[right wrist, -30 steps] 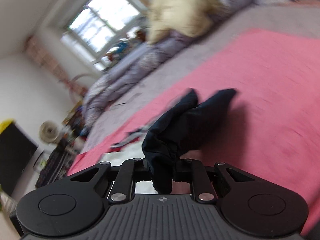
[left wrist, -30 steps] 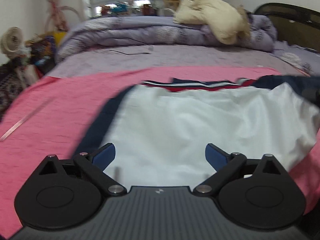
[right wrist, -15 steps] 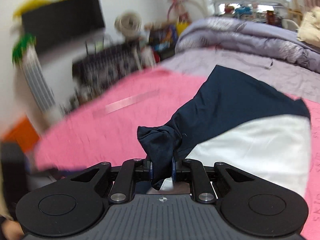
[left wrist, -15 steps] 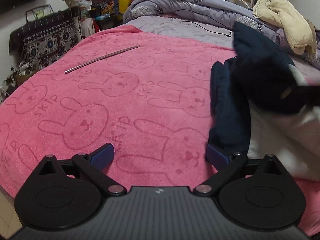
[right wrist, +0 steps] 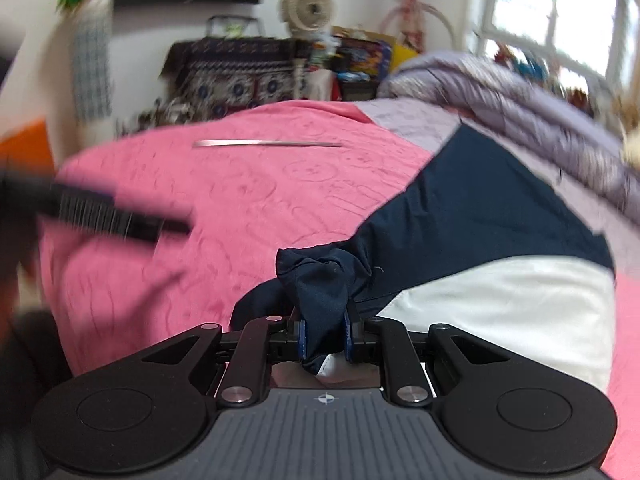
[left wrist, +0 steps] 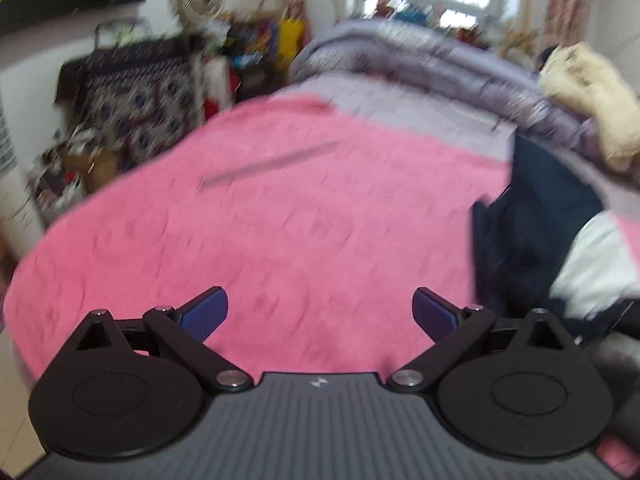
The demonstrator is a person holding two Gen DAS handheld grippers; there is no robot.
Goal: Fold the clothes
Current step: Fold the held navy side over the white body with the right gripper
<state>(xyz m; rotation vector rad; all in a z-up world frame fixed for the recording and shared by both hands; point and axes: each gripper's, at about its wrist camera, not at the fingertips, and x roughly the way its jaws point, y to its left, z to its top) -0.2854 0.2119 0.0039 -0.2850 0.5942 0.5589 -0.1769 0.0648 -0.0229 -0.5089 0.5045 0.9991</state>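
Note:
A navy and white shirt (right wrist: 480, 240) lies on the pink blanket (right wrist: 260, 200) on the bed. My right gripper (right wrist: 324, 340) is shut on a bunched navy sleeve (right wrist: 320, 280) of the shirt and holds it over the folded body. My left gripper (left wrist: 320, 312) is open and empty above bare pink blanket (left wrist: 300, 220), with the shirt (left wrist: 532, 232) off to its right. The left gripper also shows blurred at the left of the right wrist view (right wrist: 120, 220).
A thin metal rod (right wrist: 268, 143) lies on the blanket at the far side. A rolled lilac quilt (right wrist: 520, 92) and a cream garment (left wrist: 588, 96) sit at the bed's far end. A fan (right wrist: 306, 8) and cluttered shelves stand past the bed's edge.
My right gripper has carried the navy sleeve across the shirt and holds it lower now. My left gripper has swung left away from the shirt and stays open.

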